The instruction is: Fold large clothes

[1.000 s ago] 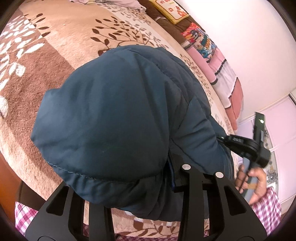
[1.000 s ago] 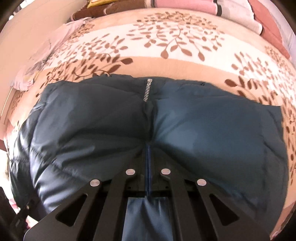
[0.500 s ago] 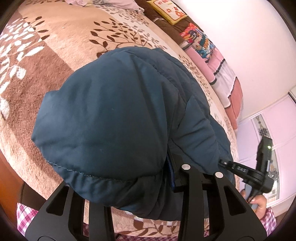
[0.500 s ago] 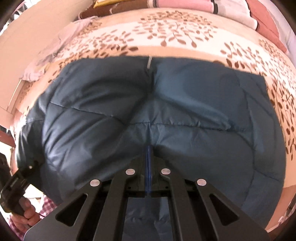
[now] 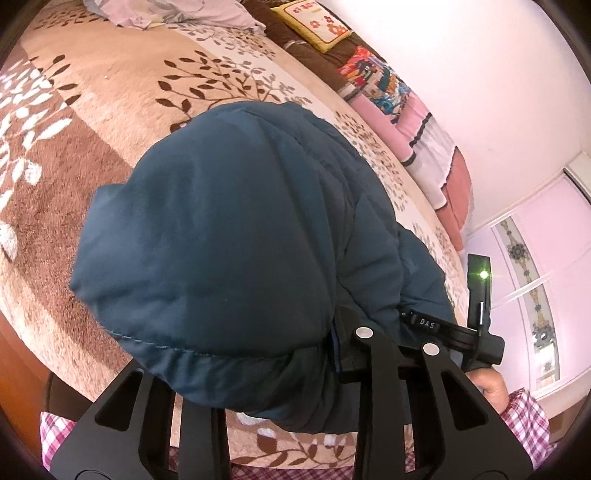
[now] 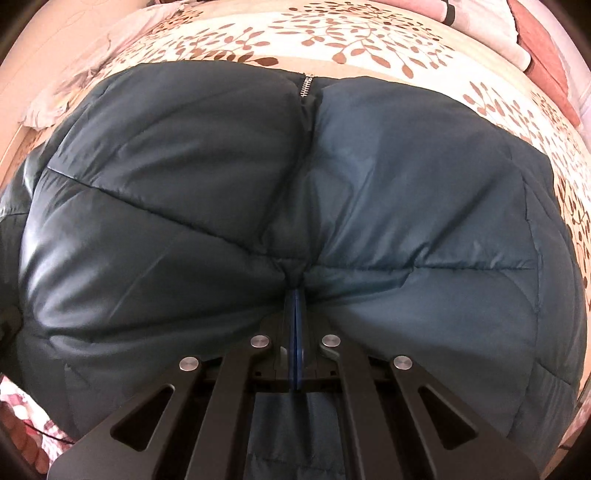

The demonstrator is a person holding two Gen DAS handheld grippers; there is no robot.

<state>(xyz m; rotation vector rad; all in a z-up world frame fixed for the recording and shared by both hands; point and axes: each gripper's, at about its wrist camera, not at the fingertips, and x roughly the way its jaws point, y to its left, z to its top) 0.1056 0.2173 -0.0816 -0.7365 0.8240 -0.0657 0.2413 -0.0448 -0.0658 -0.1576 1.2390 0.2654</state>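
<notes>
A dark teal puffer jacket point(image 5: 229, 240) lies bunched on a bed with a leaf-patterned blanket point(image 5: 92, 110). My left gripper point(image 5: 332, 343) is shut on a fold of the jacket's near edge; puffy fabric hides the left finger's tip. In the right wrist view the jacket point(image 6: 406, 192) fills the frame, with its metal zipper point(image 6: 306, 85) at the far edge. My right gripper point(image 6: 295, 317) is shut on the jacket's zipper seam. The right gripper also shows in the left wrist view point(image 5: 476, 332), held by a hand at the jacket's right side.
Folded blankets and cushions point(image 5: 406, 110) are stacked along the bed's far side by the white wall. A pale crumpled garment point(image 5: 166, 14) lies at the bed's head. A wardrobe door point(image 5: 535, 295) stands at right. My checked clothing point(image 5: 524, 424) shows at the near edge.
My right gripper has moved forward and up with the jacket's seam, so the jacket fills more of its view. In the left wrist view the right gripper has risen back beside the jacket.
</notes>
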